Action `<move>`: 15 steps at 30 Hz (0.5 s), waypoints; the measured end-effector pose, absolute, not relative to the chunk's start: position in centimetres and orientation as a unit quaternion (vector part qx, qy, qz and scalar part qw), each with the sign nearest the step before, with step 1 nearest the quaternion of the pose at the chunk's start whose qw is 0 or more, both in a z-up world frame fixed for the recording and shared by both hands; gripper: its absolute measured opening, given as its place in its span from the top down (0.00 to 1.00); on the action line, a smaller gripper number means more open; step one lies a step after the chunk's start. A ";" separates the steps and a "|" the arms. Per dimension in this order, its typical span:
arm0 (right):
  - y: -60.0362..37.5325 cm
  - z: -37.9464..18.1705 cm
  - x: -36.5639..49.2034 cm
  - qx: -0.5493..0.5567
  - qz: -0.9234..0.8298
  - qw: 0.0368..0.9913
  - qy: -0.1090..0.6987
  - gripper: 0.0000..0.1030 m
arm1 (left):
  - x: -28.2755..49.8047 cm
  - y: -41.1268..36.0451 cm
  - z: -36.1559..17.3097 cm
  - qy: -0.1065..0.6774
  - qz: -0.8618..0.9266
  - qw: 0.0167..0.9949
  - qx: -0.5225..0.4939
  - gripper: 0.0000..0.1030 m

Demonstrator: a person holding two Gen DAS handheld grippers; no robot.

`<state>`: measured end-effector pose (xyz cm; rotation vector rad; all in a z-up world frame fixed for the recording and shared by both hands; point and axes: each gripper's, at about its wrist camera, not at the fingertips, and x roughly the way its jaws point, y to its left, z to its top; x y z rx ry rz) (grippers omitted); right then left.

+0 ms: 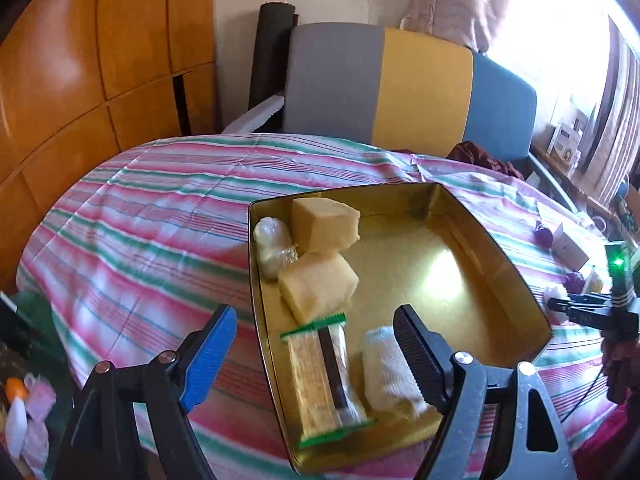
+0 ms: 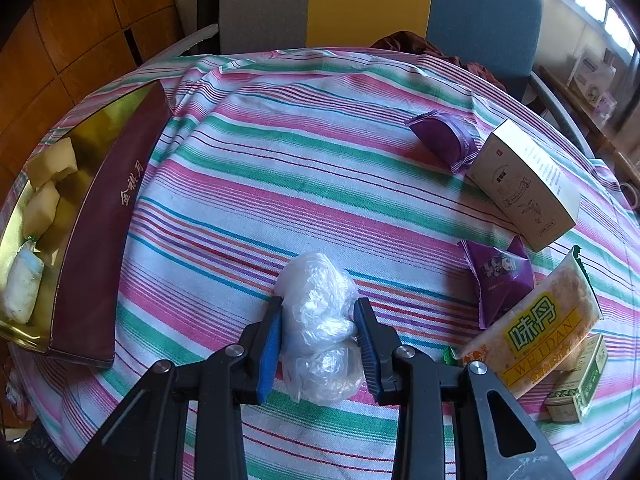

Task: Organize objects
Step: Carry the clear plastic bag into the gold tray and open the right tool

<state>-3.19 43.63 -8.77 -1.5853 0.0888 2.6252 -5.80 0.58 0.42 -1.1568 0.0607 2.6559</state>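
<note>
The right gripper (image 2: 318, 334) clamped a clear plastic bag (image 2: 320, 320) over the striped tablecloth (image 2: 280, 168) near the table's front edge. The left gripper (image 1: 312, 344) hung open above the gold tin (image 1: 500, 260), at the table's left edge, which held wrapped snacks (image 1: 324, 376).

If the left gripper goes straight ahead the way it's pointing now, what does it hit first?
Most likely the wrapped wafer bar lying in the gold tin. The left gripper is open over the tin's near end, one finger outside its wall, the other above the white roll. Height above them is unclear.
</note>
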 end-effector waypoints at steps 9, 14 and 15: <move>41.6 -6.5 -3.2 -0.502 0.862 0.051 0.047 0.66 | -3.2 -0.5 1.4 -0.004 0.917 0.115 -0.382 0.21; 38.6 -2.9 -3.5 -0.466 0.882 0.021 0.067 0.66 | -3.1 -1.3 1.1 -0.013 0.918 0.109 -0.382 0.21; 37.9 -2.2 -3.7 -0.461 0.885 0.011 0.071 0.66 | -3.1 -1.4 0.9 -0.014 0.917 0.109 -0.384 0.21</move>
